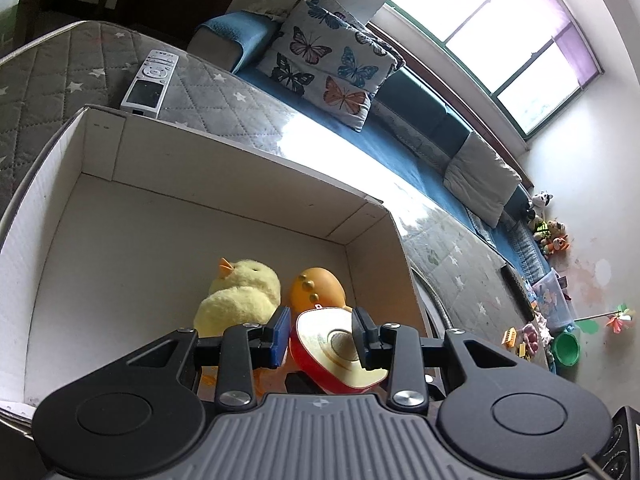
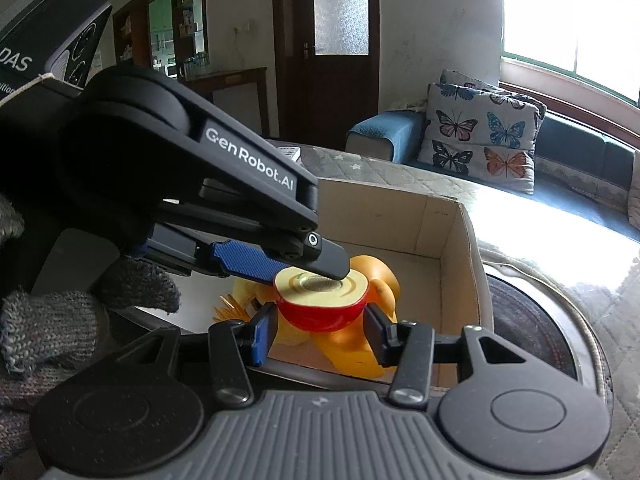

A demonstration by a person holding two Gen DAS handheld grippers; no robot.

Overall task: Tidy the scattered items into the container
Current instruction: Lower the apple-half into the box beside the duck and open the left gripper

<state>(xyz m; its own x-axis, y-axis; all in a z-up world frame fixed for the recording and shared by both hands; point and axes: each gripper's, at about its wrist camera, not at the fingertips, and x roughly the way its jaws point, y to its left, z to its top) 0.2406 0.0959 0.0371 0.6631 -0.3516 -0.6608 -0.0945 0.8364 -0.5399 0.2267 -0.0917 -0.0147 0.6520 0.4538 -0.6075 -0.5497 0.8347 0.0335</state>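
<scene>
Left gripper [image 2: 316,270], marked "GenRobot.AI", and right gripper [image 2: 322,326] both appear clamped on a red half-apple toy [image 2: 320,306] above the cardboard box [image 1: 120,200] holding a plush chick [image 1: 240,296] and orange toy [image 1: 316,288].

Yellow plush chick [image 1: 240,296] partly behind fingers [image 1: 280,332]

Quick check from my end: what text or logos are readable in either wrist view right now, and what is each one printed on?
"GenRobot.AI": white lettering on the arm of the left gripper, right wrist view.
"DAS": cut-off white letters on the dark box at top left; a smaller line beneath is cut off and unreadable.
Remote control on the quilted cover: button markings too small to read.
Nothing else is legible.
</scene>
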